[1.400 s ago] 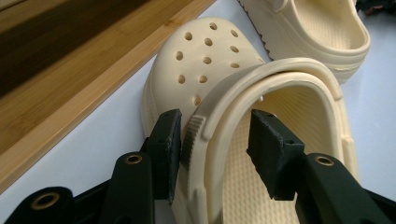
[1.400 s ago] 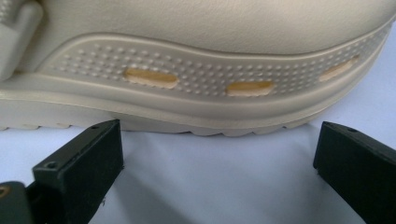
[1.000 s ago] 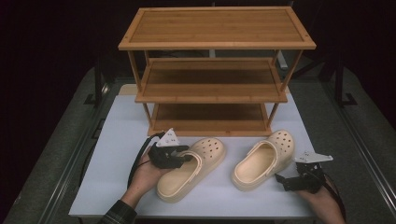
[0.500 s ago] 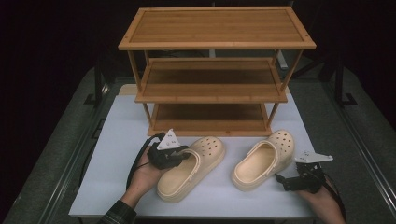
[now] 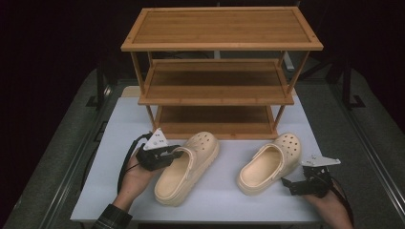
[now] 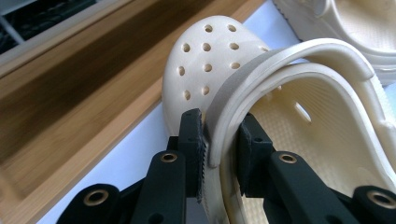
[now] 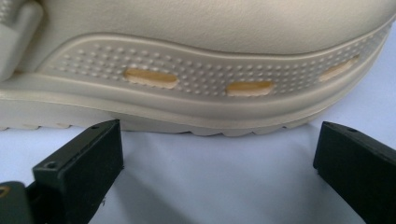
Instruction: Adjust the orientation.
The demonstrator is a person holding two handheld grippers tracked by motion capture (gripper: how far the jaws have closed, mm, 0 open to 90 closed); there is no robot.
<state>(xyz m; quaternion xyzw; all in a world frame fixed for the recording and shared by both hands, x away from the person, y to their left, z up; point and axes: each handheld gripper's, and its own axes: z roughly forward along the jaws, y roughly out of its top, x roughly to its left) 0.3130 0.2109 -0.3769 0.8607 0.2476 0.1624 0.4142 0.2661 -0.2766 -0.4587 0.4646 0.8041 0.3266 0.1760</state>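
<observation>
We see the left gripper (image 5: 168, 155) clamped on the side wall of the left clog (image 5: 187, 168). Its jaws have just been closing, and in the left gripper view the two black pads (image 6: 192, 140) pinch the cream rim and the folded-down heel strap (image 6: 261, 70) between them. The hand (image 5: 136, 176) that bears this gripper comes in from the bottom left of the high view, with a checked sleeve (image 5: 113, 218) at the edge. That clog lies on the white table (image 5: 219, 200), toe toward the wooden rack (image 5: 219, 71), just in front of the lowest shelf.

The right gripper (image 5: 291, 183) stands with its jaws spread wide. In the right gripper view they frame bare table in front of the dotted sole edge of the right clog (image 7: 210, 70), which neither jaw touches. In the high view that clog (image 5: 270, 163) rests on the table to the right of the first, well apart from it, its toe also toward the rack. The right gripper sits just beside its heel end.

The rack has three shelves and stands at the far side of the table.
</observation>
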